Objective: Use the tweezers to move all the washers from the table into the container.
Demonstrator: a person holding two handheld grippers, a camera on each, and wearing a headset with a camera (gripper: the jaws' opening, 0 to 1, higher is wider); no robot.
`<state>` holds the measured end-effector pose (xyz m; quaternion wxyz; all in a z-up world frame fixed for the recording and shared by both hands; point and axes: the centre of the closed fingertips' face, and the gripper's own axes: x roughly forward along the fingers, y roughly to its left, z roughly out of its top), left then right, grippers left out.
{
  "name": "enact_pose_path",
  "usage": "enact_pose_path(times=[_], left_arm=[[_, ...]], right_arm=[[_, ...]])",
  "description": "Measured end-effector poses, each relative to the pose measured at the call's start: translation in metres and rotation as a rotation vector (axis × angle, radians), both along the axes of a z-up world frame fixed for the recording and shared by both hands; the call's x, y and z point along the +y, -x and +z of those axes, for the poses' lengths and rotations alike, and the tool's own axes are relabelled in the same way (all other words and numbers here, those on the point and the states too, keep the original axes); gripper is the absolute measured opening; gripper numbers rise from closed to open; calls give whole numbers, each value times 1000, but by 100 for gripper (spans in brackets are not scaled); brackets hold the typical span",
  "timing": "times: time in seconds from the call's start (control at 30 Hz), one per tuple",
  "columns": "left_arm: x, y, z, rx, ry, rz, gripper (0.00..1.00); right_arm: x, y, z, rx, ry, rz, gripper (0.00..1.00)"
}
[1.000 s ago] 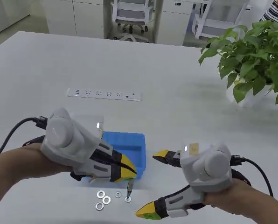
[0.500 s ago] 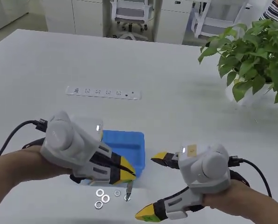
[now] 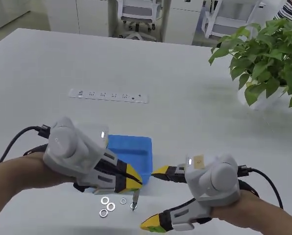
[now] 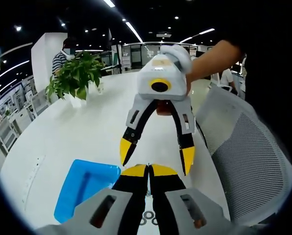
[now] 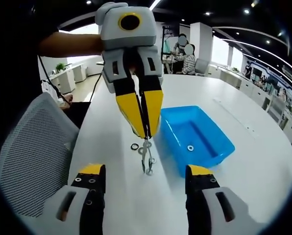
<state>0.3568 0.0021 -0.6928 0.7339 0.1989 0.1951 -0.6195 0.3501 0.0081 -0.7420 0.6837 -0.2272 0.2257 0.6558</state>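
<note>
Left gripper [image 3: 133,179] clamping tweezers [image 3: 134,198]; right gripper [image 3: 155,198] gaping idle.
Washers [image 3: 108,206] lying at the tweezer tips, container [image 3: 131,141] just beyond; tip closure unreadable. Risk: flat washer slipping out mid-lift, or tweezers twisting in the jaws.

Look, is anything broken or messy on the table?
Nothing looks broken or spilled. A few washers lie loose on the table beside the blue container, and one sits inside it. They are just waiting for the tweezers.

White table [image 3: 195,103], blue container [image 3: 136,148], loose washers [image 3: 107,206] just beside it; power strip [image 3: 108,96], potted plant [image 3: 268,58]
</note>
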Motion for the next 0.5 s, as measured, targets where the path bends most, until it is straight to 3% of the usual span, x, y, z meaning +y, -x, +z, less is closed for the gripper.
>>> enact_pose_path(times=[0.5], left_arm=[[-2,5,1,4,-4,-14,5]], right_arm=[[12,1,-7,-35,14,86,36]])
